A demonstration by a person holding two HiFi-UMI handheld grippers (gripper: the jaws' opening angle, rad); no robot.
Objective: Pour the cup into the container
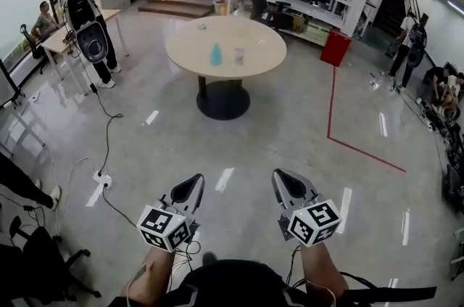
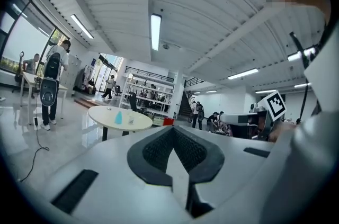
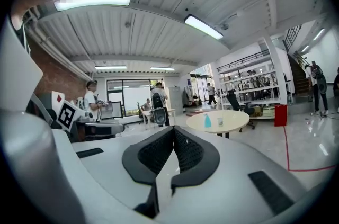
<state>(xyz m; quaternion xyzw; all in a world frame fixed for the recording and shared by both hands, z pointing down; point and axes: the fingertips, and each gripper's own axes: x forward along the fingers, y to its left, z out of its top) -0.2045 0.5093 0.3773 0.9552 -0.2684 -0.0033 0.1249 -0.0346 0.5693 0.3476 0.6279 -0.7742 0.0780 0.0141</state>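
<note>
On the round table in the upper middle of the head view stands the clear cup, just beside a blue bottle-shaped container on its left. Both sit near the middle of the tabletop, well apart from the two grippers at the bottom of the frame, with open glossy floor between.

Left gripper and right gripper both have their jaws pressed together with nothing between them, as each gripper view shows.

Several things could go wrong from here:
- **Closed jaws:** if they reach the cup without spreading first, they would likely shove or tip it instead of taking it.
- **Close neighbours:** the cup stands so close to the container that a wide or careless approach could knock the container over.
- **Unknown contents:** I cannot tell what the cup holds, and a hard pinch on a thin clear wall might buckle it and spill.
- **Floor hazard:** a black cable and power strip at the left could catch a foot if the path drifts that way.
</note>
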